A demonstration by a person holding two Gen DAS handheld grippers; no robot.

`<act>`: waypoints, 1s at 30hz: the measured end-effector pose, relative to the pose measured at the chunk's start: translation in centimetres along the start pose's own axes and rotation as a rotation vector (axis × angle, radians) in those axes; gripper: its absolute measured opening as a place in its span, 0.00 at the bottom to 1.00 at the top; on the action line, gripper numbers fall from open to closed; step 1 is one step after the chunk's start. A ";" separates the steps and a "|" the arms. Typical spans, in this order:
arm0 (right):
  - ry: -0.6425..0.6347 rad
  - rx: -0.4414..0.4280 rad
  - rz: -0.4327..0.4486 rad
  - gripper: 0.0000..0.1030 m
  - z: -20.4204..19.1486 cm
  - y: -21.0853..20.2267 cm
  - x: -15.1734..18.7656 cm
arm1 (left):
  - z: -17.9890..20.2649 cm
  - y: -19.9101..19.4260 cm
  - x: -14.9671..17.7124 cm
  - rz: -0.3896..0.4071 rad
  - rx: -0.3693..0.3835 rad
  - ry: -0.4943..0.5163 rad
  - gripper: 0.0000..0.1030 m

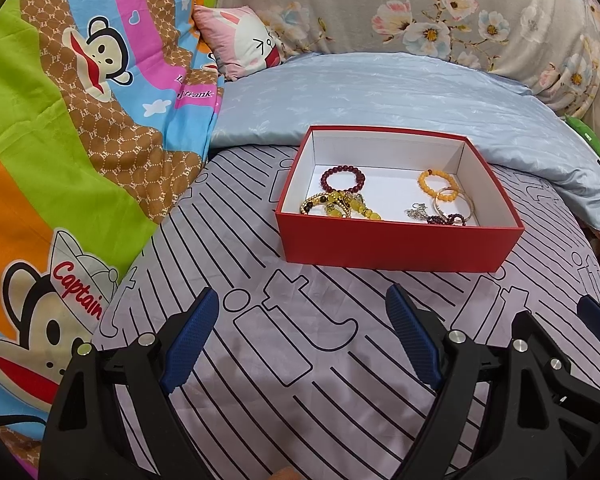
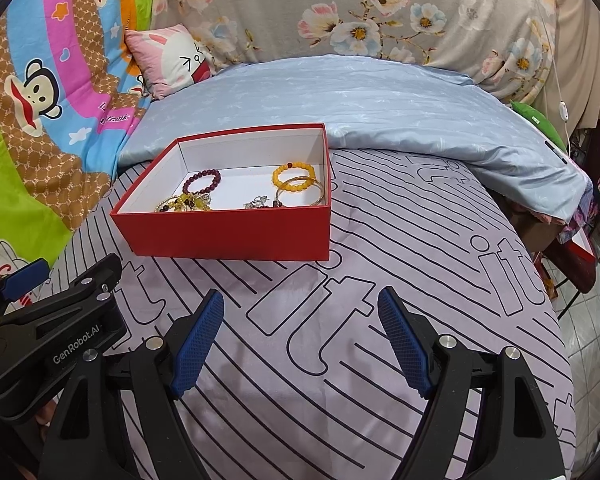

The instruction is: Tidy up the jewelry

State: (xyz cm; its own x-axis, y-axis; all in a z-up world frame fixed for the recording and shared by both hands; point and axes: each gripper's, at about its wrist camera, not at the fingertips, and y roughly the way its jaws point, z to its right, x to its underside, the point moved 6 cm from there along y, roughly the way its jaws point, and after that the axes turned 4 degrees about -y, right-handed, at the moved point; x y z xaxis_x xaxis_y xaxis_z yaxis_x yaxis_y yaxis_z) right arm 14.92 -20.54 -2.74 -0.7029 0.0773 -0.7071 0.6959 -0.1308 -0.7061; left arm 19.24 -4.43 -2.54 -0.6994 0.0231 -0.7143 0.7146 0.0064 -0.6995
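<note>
Two grippers, the left gripper (image 1: pixel 300 320) and the right gripper (image 2: pixel 300 320), hover side by side with jaws spread wide and holding nothing above the striped bedsheet (image 2: pixel 380 280). Just beyond them on the bed sits an open red box (image 1: pixel 396 246) holding a maroon bead bracelet (image 1: pixel 343 179), an orange bead bracelet (image 1: pixel 438 185), a gold bangle (image 1: pixel 456 204) and tangled yellow beads (image 1: pixel 344 207). A pale blue quilt (image 1: pixel 380 96) lies behind the box.

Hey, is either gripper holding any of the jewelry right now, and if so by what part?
Nothing is held. The left gripper and right gripper are both open over the bedsheet, short of the red box.
</note>
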 end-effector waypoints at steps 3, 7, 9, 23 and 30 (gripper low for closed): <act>0.000 0.000 0.000 0.73 0.0 0.0 0.0 | 0.0 0.0 -0.1 0.002 -0.001 0.001 0.79; -0.001 0.001 0.000 0.73 0.0 0.0 0.0 | 0.0 0.1 0.0 -0.001 -0.002 0.001 0.79; -0.001 0.001 0.001 0.73 0.0 0.0 0.0 | 0.0 0.1 -0.1 -0.003 0.000 0.000 0.79; -0.001 0.000 -0.001 0.73 0.0 0.1 0.0 | -0.2 0.3 -0.2 -0.001 -0.002 -0.003 0.84; -0.003 0.002 -0.002 0.73 0.0 0.0 -0.1 | -0.2 0.4 -0.2 -0.010 -0.007 -0.010 0.84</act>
State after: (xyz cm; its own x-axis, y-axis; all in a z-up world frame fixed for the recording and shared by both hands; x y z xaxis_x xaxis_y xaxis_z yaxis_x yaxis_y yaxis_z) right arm 15.00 -20.56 -2.69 -0.7048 0.0746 -0.7054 0.6941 -0.1327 -0.7075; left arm 19.67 -4.20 -2.73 -0.7063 0.0126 -0.7078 0.7079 0.0133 -0.7062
